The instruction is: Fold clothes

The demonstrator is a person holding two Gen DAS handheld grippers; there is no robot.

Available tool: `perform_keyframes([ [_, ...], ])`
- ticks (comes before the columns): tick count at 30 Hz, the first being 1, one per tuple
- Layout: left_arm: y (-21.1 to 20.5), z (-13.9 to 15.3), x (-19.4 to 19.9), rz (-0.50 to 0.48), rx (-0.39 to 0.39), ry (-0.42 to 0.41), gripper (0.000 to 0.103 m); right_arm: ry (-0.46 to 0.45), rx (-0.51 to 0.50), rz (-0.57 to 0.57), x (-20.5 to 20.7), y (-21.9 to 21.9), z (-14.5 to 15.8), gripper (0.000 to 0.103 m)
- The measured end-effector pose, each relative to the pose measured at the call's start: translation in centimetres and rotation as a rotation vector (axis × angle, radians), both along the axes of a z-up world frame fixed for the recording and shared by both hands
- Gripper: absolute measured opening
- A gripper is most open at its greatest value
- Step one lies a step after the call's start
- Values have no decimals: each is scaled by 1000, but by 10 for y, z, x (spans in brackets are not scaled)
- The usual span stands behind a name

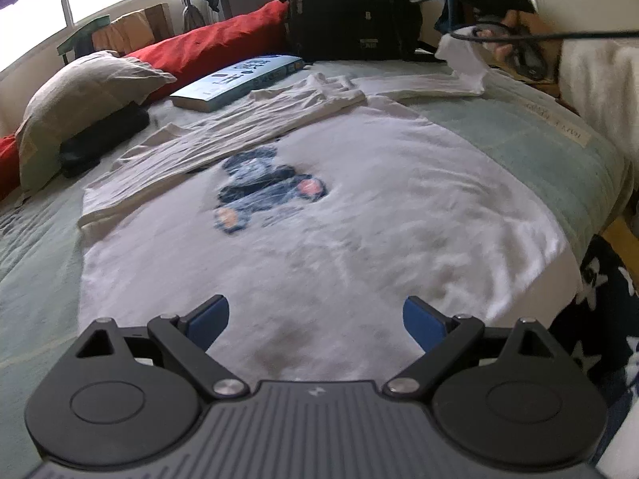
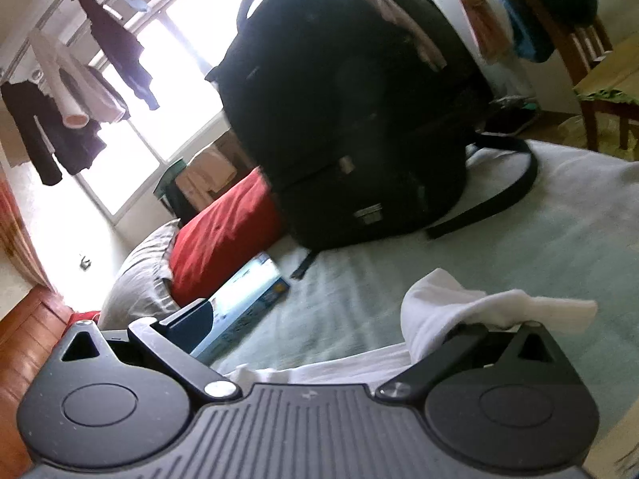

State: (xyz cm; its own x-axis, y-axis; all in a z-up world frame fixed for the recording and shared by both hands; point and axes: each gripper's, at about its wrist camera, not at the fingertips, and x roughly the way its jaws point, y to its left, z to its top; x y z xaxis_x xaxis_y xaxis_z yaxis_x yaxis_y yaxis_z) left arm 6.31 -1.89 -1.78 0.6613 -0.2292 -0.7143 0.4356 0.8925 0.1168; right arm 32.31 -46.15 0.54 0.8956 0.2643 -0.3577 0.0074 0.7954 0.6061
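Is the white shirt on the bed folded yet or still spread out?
Partly folded. One side of the white shirt is folded over the bear print; the other sleeve is still stretched out.

The left wrist view hovers low over the white shirt (image 1: pixel 319 207), facing up the bed (image 1: pixel 539 147) toward the black backpack (image 1: pixel 351 12), while the right wrist view sits closer, seemingly tilted, sharing backpack (image 2: pixel 351 119), book (image 2: pixel 247 295) and red pillow (image 2: pixel 223 239).

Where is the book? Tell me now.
In the left wrist view the book lies on the bed's far left, between the red pillow and the white shirt.
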Motion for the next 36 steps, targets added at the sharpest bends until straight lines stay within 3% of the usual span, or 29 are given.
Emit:
perform_keyframes([
  [20,55,3,-22,104,-26,1,94,5,-40,209,37,167,16,103],
  [36,60,-5,-22,149,-23,30,94,-13,-69,347,50,254,22,103],
])
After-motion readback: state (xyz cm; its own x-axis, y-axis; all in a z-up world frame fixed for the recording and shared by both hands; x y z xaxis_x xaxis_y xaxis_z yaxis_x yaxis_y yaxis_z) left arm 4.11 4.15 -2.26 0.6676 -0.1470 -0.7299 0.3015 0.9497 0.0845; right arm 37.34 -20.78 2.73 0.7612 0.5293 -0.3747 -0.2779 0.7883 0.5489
